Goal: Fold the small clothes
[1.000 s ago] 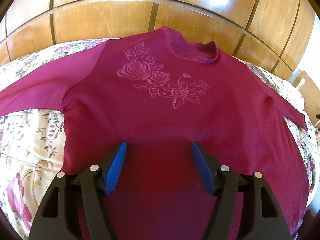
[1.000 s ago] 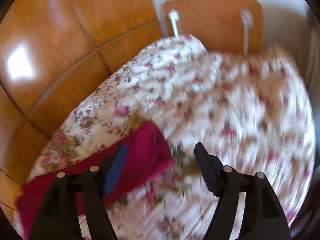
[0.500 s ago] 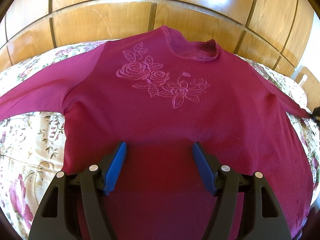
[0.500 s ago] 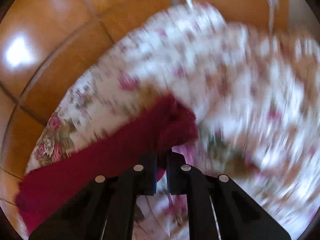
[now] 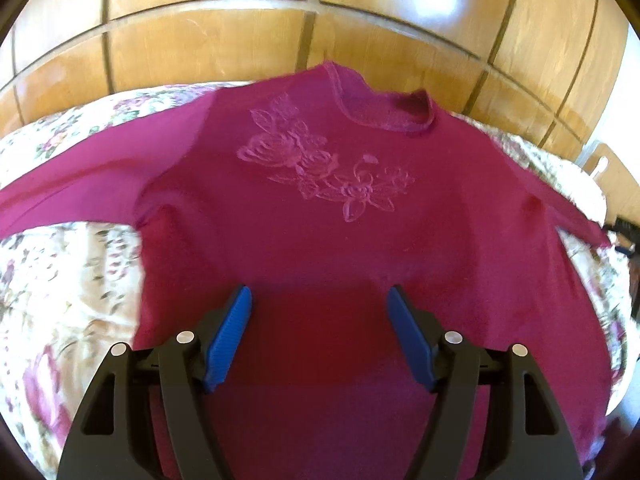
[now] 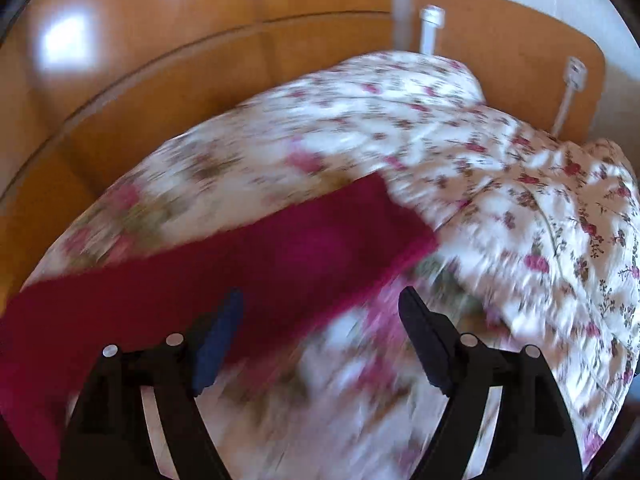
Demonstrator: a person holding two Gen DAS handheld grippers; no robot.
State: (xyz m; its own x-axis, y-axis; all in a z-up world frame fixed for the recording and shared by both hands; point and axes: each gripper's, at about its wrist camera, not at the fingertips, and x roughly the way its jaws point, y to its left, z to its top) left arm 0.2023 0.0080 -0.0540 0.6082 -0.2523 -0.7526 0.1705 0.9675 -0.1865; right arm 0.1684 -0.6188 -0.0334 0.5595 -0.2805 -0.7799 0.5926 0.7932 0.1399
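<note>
One magenta long-sleeved sweater point(image 5: 360, 248) with a raised flower pattern point(image 5: 320, 172) on the chest lies flat, front side up, on one cream bedspread printed with pink roses point(image 5: 60, 280). Its round neckline point(image 5: 384, 108) points toward the glossy wooden panelled wall point(image 5: 200, 40), and its two sleeves are spread out to the sides. The left gripper point(image 5: 319, 308) hangs over the lower part of the sweater body; its two blue pads point(image 5: 230, 332) stand well apart and nothing is between them, only the cloth lying below. In the right wrist view, one sleeve point(image 6: 240, 264) of the same sweater lies stretched across the bedspread point(image 6: 520, 200), with its cuff end point(image 6: 400, 220) resting flat. The right gripper point(image 6: 320, 312) has just been opening its jaws; now the two fingers stand wide apart and hold nothing. The left finger point(image 6: 218, 336) is over the sleeve, the right one is over the flowered cloth just beside the sleeve edge. Behind the bed, one wooden board point(image 6: 500, 52) with two white posts point(image 6: 430, 28) stands against the pale wall. This view is blurred in its lower part.
</note>
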